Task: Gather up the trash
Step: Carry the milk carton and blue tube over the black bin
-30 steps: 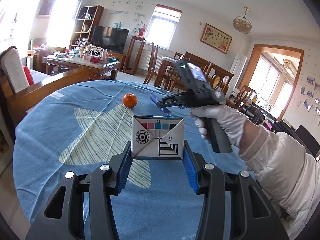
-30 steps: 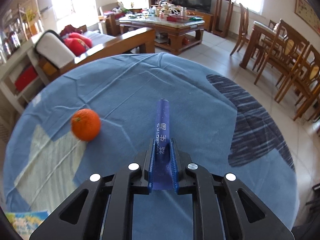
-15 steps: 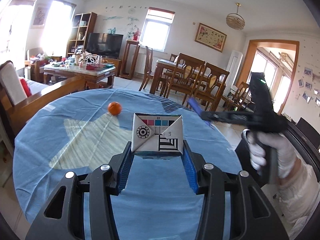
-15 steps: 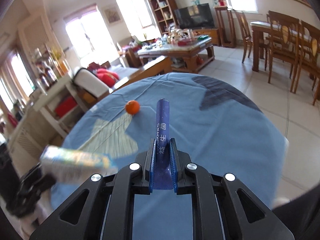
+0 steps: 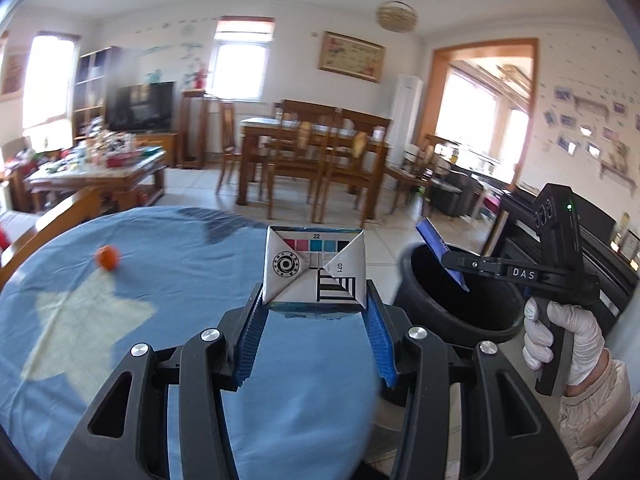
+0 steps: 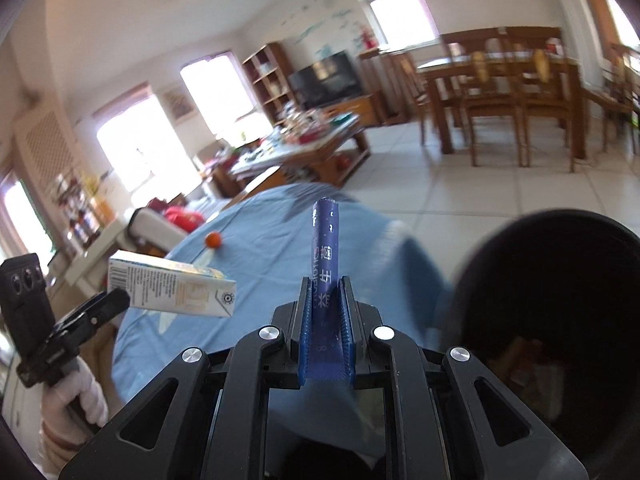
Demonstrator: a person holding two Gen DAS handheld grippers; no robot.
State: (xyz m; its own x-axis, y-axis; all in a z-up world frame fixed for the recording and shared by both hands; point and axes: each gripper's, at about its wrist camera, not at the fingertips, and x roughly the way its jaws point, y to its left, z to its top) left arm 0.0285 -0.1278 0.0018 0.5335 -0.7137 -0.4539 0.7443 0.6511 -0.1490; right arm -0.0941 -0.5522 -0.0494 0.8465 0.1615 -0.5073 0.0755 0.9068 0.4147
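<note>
Left gripper (image 5: 316,312) is clamped on a small carton (image 5: 314,268), blue pads pressing both its sides, the folded end with the colour squares facing the camera. Carton sits high off the blue tabletop (image 5: 160,280), tilted slightly. Out beyond it and off to the left, an orange (image 5: 107,257) rests alone on the cloth, well apart from everything, beside a pale star-shaped patch.

Over to the right of that gripper: the black trash bin (image 5: 452,316), standing just past the tabletop edge, mouth wide. And there, right above the bin's opening, the right gripper (image 5: 454,262) holds a thin blue wrapper (image 5: 434,242), gloved hand (image 5: 568,336) wrapped round the handle.

From the right wrist view, the right gripper (image 6: 326,320) is pinched narrow on the blue wrapper (image 6: 325,240), which stands straight up between the pads. Just to its right, the trash bin (image 6: 560,280) yawns dark, some scraps dimly visible at the bottom. To its left, the carton (image 6: 172,288) hangs in the left gripper (image 6: 116,300) above the tabletop edge, and the orange (image 6: 213,239) sits far out on the cloth.

Behind it all: dining chairs, a cluttered coffee table, a television.
</note>
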